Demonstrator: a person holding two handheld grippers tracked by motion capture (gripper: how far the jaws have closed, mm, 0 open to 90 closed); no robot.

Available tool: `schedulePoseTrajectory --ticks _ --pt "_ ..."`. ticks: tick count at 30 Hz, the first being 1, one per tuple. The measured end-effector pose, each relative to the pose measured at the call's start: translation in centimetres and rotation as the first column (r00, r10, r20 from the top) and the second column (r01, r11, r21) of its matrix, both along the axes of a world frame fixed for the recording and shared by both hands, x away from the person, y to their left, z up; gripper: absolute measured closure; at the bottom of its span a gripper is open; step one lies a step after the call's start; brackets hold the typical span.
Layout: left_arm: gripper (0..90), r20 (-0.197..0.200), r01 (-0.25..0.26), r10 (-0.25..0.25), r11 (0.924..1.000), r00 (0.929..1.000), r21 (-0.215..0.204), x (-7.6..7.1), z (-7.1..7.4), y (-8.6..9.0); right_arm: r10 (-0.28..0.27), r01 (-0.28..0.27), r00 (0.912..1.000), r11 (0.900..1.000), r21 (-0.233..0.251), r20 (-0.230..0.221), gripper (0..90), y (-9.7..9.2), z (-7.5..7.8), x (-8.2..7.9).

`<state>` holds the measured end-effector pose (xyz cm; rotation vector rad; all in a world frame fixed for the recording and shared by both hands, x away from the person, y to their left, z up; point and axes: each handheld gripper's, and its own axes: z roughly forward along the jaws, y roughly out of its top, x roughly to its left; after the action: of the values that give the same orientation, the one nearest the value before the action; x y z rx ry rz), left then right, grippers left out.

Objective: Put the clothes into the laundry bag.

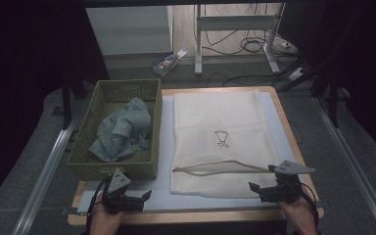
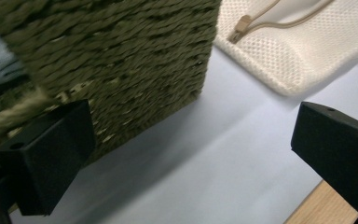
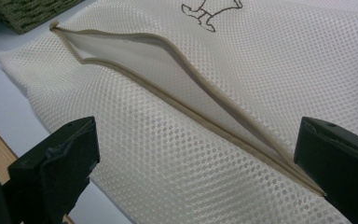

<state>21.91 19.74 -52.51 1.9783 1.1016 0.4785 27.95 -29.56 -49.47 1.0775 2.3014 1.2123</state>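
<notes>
Two hand-held grippers sit at the near edge of the worktop (image 1: 293,147) in the high view, both with jaws spread and nothing between them. The left hand-held gripper (image 1: 138,198) is just in front of the near wall of the green woven basket (image 1: 108,171), which holds a crumpled pale blue cloth (image 1: 122,132). The right hand-held gripper (image 1: 257,190) is at the near right corner of the cream mesh bag (image 1: 220,117), its jaws beside the bag's near edge. The bag lies flat on a white sheet (image 1: 165,147), right of the basket — a tan-trimmed opening (image 1: 215,167) runs across its near end, and a small dark line drawing (image 1: 221,138) marks its middle.

From the left gripper view, the left hand-held gripper (image 2: 191,154) is released; the basket's corner (image 2: 135,60) rises close behind its left jaw, and the bag's near corner (image 2: 279,51) lies farther off, apart from both jaws.

From the right gripper view, the right hand-held gripper (image 3: 196,172) is released too — the bag's honeycomb mesh (image 3: 168,154) spans the gap between the jaws, and the opening (image 3: 135,56) gapes as a long slit that narrows toward the right jaw.
</notes>
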Motion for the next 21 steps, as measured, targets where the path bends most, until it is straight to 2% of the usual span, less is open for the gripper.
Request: schedulePoseTrajectory --ticks 11,21 --pt "0.2 -0.015 0.017 -0.017 0.9998 0.9997 0.001 0.04 -0.14 -0.10 0.027 -0.027 0.9995 0.9994 -0.021 -0.017 0.0 0.14 -0.38 0.21" --pt "0.4 -0.019 0.019 -0.019 0.9997 0.9996 0.013 0.09 -0.24 -0.22 0.021 -0.022 0.9995 0.9997 -0.015 -0.024 0.0 0.17 -0.42 0.23"
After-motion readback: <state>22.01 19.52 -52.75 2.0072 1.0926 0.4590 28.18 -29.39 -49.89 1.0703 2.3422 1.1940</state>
